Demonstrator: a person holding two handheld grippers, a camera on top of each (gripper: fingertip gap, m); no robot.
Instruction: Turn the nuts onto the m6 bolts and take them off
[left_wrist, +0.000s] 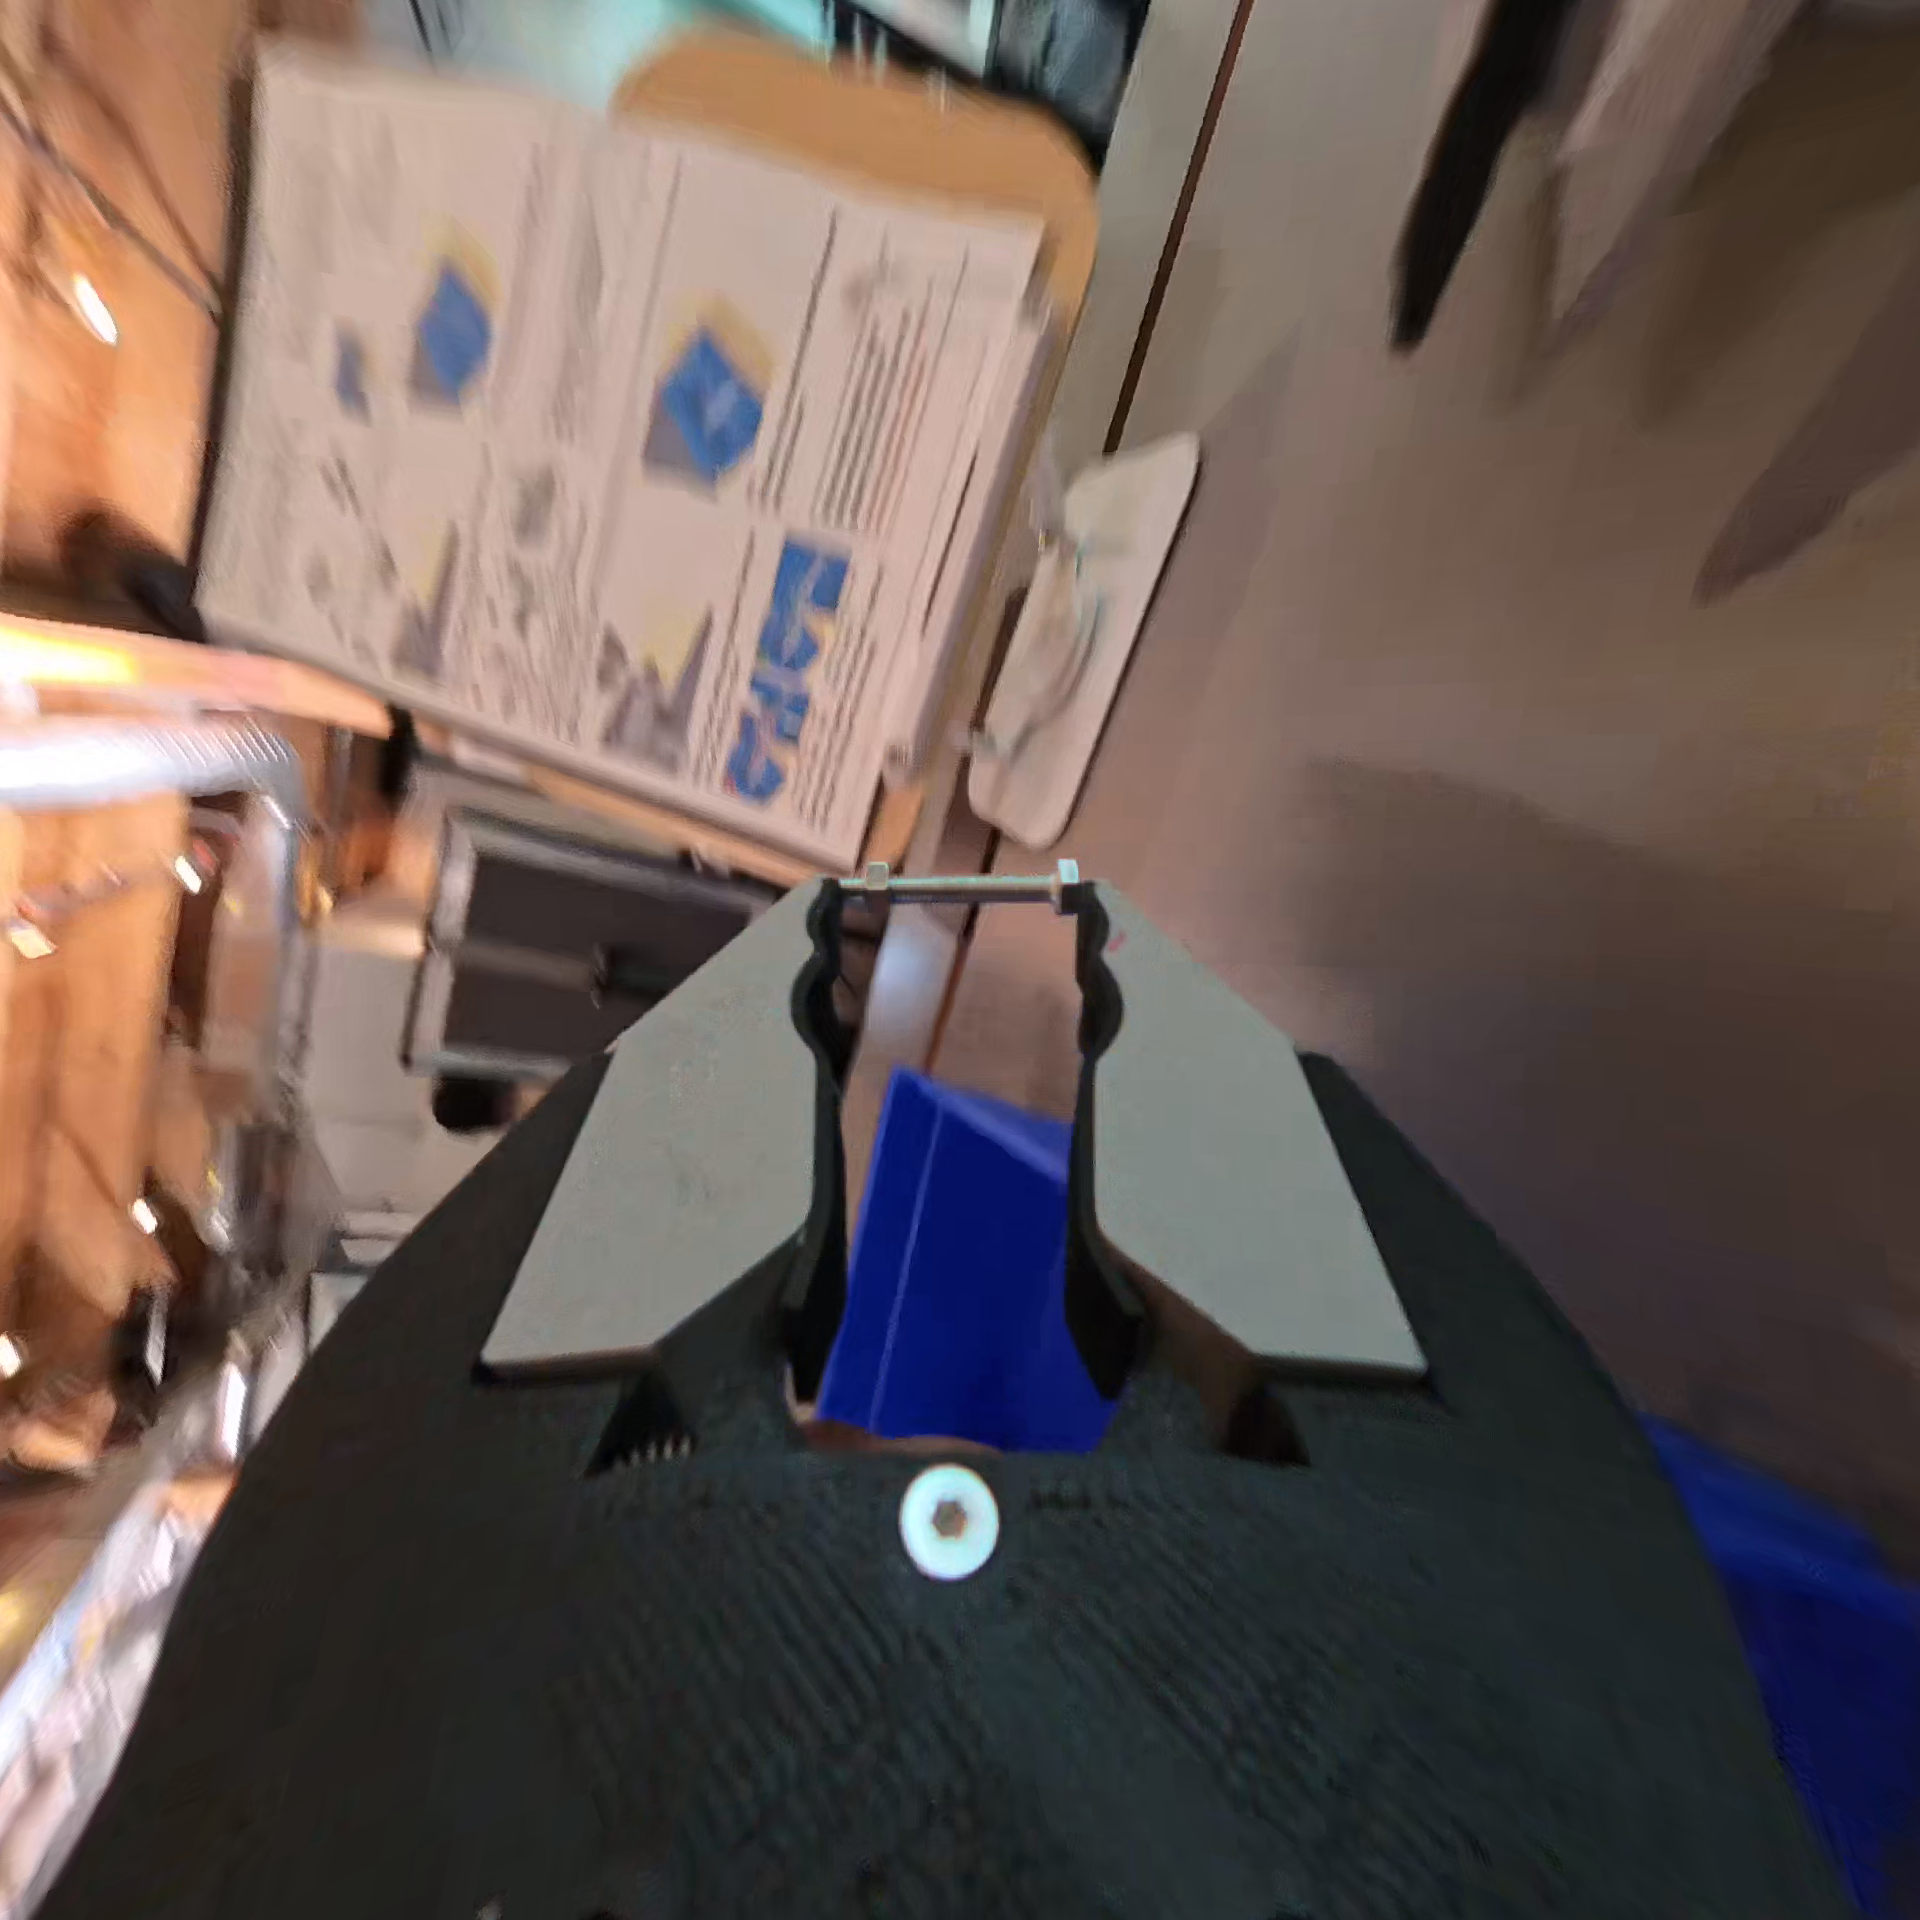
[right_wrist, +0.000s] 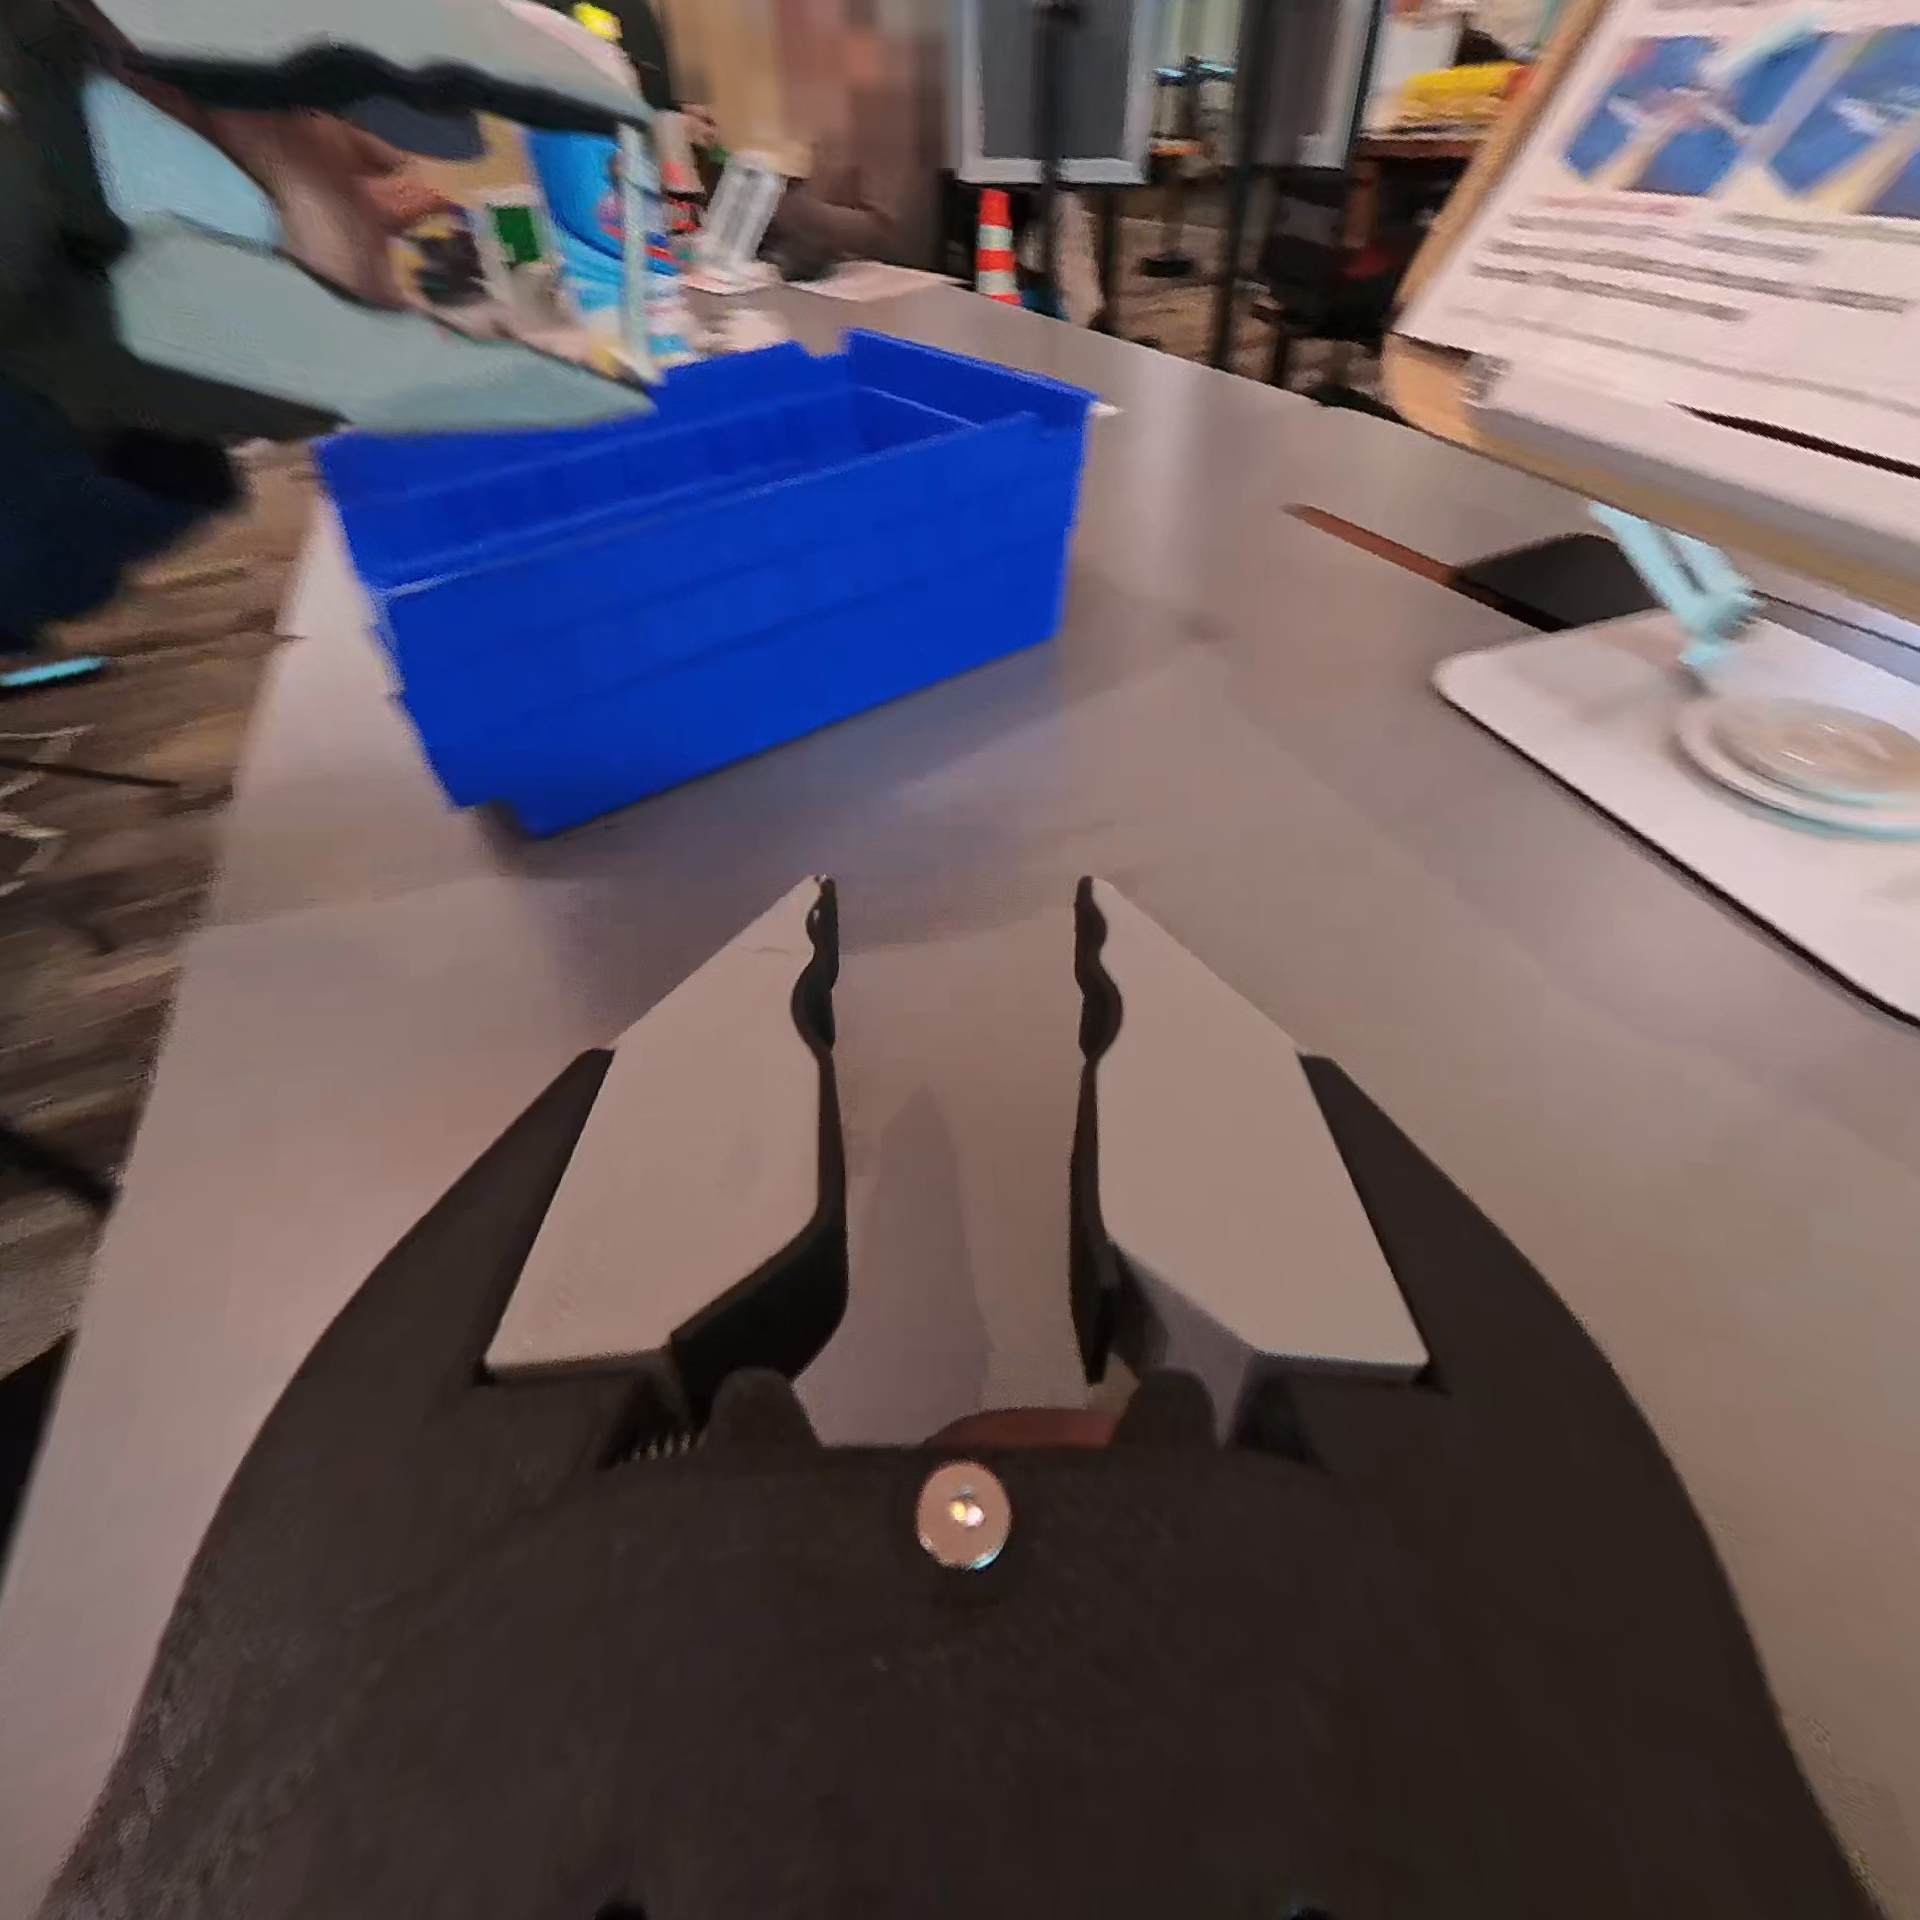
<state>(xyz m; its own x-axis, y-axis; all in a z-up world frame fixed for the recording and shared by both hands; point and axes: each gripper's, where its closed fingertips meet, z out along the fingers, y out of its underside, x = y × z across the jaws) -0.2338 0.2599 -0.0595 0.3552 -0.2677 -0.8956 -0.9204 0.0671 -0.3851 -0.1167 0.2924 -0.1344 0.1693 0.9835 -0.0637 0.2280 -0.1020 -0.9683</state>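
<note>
Though empty, right hand-held gripper (right_wrist: 951, 904) facing blue bin (right_wrist: 717, 613).

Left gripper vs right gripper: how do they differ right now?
The left gripper clamps a bolt end to end between its fingertips; the right gripper is open and holds nothing. The left gripper is raised above the blue bin, with the bolt standing upright in the right wrist view; the right gripper sits low over the grey table. Both have black bodies with grey fingers.
</note>
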